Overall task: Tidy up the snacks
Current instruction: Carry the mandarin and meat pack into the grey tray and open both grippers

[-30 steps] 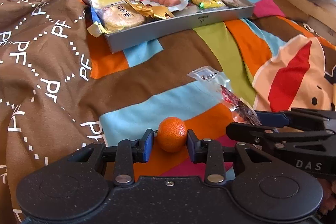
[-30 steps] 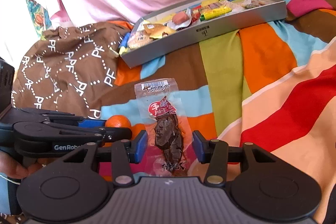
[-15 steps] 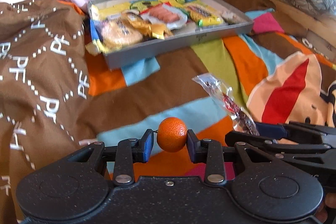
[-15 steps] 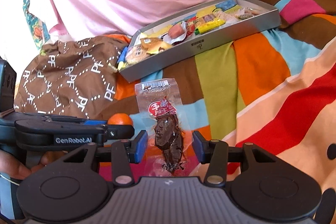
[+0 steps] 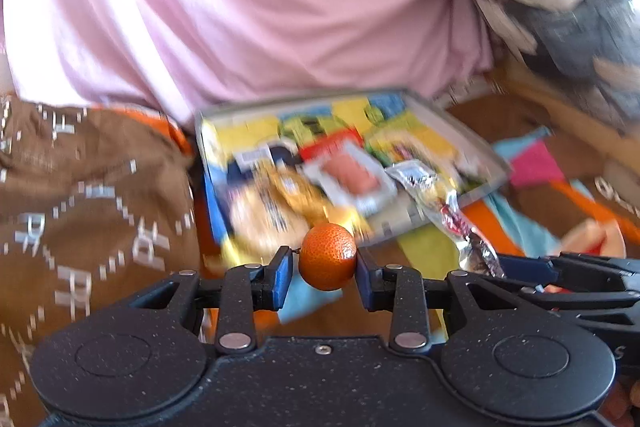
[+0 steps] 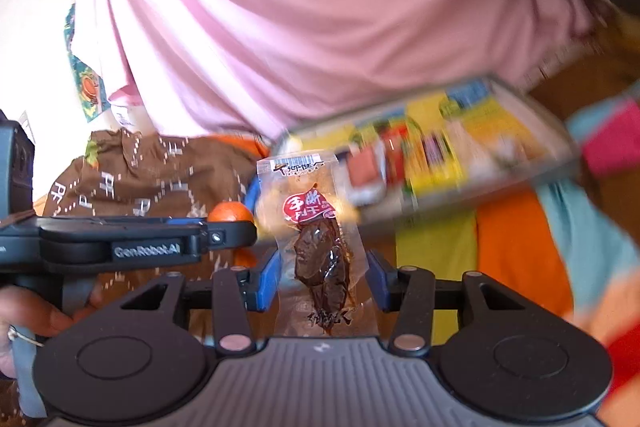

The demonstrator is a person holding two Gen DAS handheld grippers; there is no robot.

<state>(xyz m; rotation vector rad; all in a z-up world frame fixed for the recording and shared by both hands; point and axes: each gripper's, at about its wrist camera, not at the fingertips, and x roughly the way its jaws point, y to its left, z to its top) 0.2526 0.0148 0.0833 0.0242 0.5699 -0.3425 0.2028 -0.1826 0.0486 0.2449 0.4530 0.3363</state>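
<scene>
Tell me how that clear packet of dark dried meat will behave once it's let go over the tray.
The clear packet in the right hand-held gripper looks thin and floppy: its top stands unsupported and creased. It probably weighs little and should land flat, not roll. Its glossy film may slide on the wrappers in the tray.

Ahead of the left gripper (image 5: 323,277), its jaws filled by the mandarin (image 5: 328,255), lies the grey tray (image 5: 476,151) — crowded with snack packets, little bare floor showing through the blur. Just to its right the right gripper (image 6: 325,281) and its clear meat packet (image 6: 320,247) block sideways passage; the two tools sit close together. Beyond the tray a pink cloth (image 5: 260,7) rises like a wall. Leftward, only the brown patterned blanket (image 5: 92,211) — open room.
</scene>
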